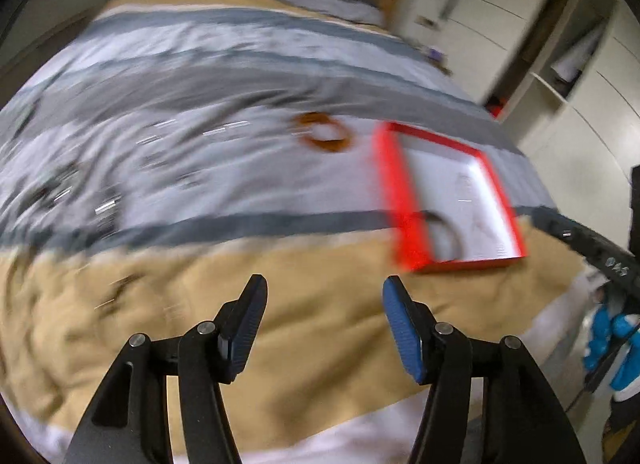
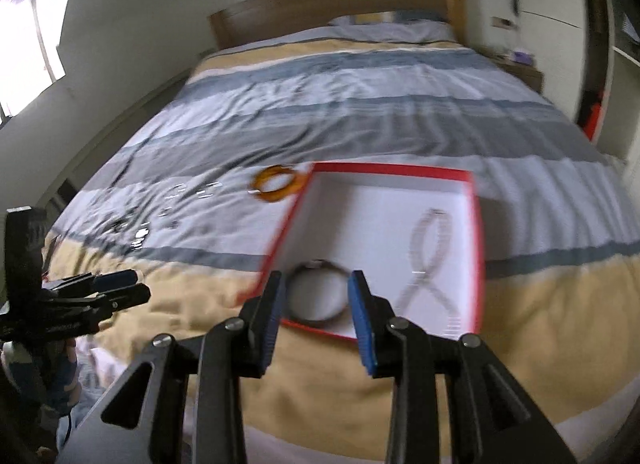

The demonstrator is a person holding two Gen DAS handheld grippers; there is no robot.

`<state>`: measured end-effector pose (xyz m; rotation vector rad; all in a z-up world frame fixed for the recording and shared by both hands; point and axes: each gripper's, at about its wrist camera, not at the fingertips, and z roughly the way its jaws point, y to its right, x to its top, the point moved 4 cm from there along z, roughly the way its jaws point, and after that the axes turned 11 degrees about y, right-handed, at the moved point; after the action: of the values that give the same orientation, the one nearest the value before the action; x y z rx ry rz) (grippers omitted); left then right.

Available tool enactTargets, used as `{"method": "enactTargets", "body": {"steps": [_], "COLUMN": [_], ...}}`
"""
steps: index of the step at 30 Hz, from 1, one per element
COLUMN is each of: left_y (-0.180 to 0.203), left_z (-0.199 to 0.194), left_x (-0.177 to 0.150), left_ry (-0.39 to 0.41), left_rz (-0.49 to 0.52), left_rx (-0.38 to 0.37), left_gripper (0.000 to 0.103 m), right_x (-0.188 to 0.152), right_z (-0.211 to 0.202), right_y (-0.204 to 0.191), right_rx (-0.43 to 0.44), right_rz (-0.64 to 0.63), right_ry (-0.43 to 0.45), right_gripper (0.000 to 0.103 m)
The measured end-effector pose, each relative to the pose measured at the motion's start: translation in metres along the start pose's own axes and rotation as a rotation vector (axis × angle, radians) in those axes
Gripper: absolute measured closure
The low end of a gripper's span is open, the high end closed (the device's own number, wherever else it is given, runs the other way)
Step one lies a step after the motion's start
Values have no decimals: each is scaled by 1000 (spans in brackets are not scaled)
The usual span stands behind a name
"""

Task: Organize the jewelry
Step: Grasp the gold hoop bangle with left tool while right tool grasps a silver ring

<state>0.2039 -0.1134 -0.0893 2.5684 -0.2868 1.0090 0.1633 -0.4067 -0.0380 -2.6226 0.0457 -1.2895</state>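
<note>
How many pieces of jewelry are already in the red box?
2. A dark bangle lies in the near left corner of the red box, and a silvery chain lies looped along its right side. The blur could hide smaller pieces.

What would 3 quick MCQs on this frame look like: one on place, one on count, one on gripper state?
1. Where is the orange bangle?
A. In the red box
B. On the bedspread beside the box
C. In a gripper

2. How many pieces lie in the red box?
A. None
B. Two
C. Five

3. What state is the right hand-held gripper in?
A. Open, empty
B. Shut on the bangle
C. Shut on the box

Key: 1 B, the bangle lies on the bedspread left of the box; 2 B, a dark bracelet and a looped chain show inside; 3 A, nothing sits between its spread jaws.
</note>
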Motion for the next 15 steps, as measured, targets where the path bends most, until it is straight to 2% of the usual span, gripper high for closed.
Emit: {"method": "enactTargets", "body": {"steps": [5, 7, 10, 15], "left_y": [-93, -115, -136, -140], "left_z": [-30, -32, -24, 3], "left_x": [-18, -22, -26, -34], "left_ry": [14, 15, 5, -41], "left_rz": [-98, -143, -191, -202], "left_rx": [127, 155, 164, 152], "left_gripper": [45, 45, 45, 47], "right_x": [-7, -10, -16, -19], "right_z": [28, 41, 62, 99], "right_y": [-50, -67, -92, -131], "right_rx": [74, 97, 134, 189], "right_rz": [-34, -45, -66, -118], "right_ry": [-37, -55, -84, -125], "right_gripper": [71, 71, 71, 71]}}
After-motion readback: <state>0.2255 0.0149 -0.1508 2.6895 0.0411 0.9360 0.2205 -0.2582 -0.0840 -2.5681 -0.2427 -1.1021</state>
